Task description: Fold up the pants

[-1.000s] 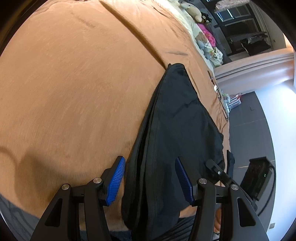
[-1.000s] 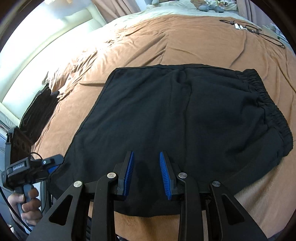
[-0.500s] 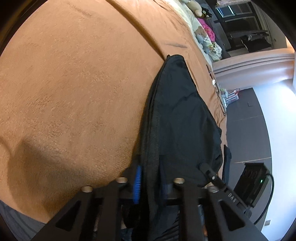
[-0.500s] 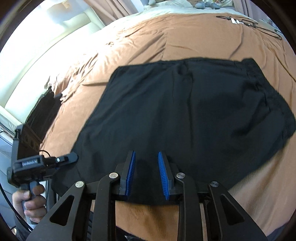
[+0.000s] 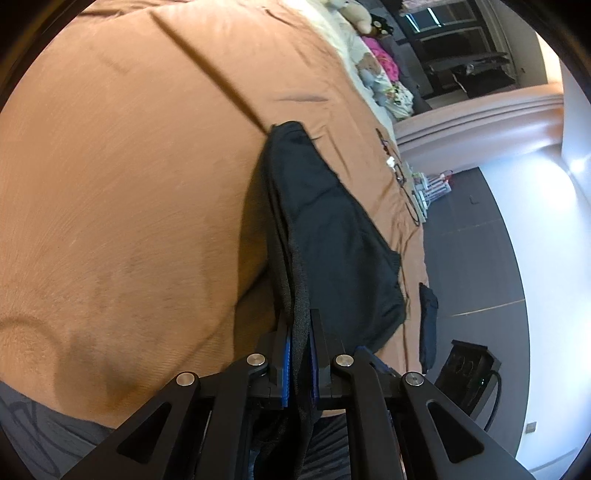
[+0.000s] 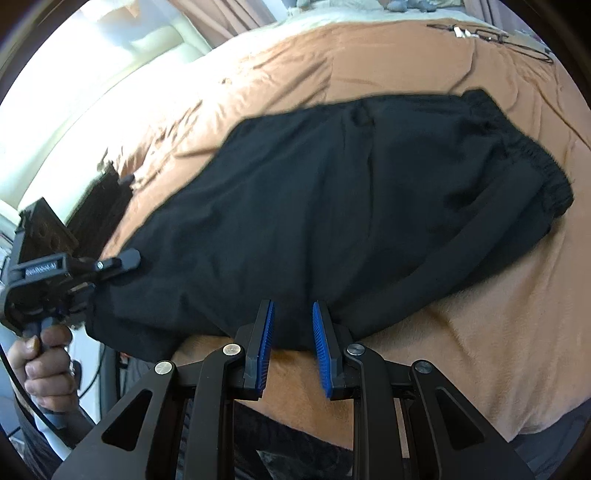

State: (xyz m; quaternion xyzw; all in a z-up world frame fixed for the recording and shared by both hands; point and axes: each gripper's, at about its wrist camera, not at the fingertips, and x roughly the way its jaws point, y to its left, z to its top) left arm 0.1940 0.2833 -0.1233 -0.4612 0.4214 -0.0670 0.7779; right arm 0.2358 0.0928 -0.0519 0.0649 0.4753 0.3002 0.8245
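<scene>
Black pants (image 6: 351, 206) lie spread on a brown bedspread (image 6: 369, 62), elastic waistband (image 6: 535, 166) at the right. My left gripper (image 5: 300, 332) is shut on the pants' near left edge (image 5: 295, 295) and lifts it off the bed; it also shows in the right wrist view (image 6: 110, 264) at the left, held by a hand. My right gripper (image 6: 291, 332) is partly open at the pants' near edge, its blue pads (image 6: 265, 343) on either side of the hem without pinching it.
Cables and small items (image 6: 487, 35) lie on the far right of the bed. Stuffed toys (image 5: 373, 70) sit by the pillows. A black box with a cable (image 5: 469, 373) stands on the dark floor beside the bed. A dark folded item (image 6: 99, 206) lies at the bed's left edge.
My left gripper closed on the pants' edge and raised it. The pants shifted and bunched toward the near side. My right gripper stayed partly open at the hem.
</scene>
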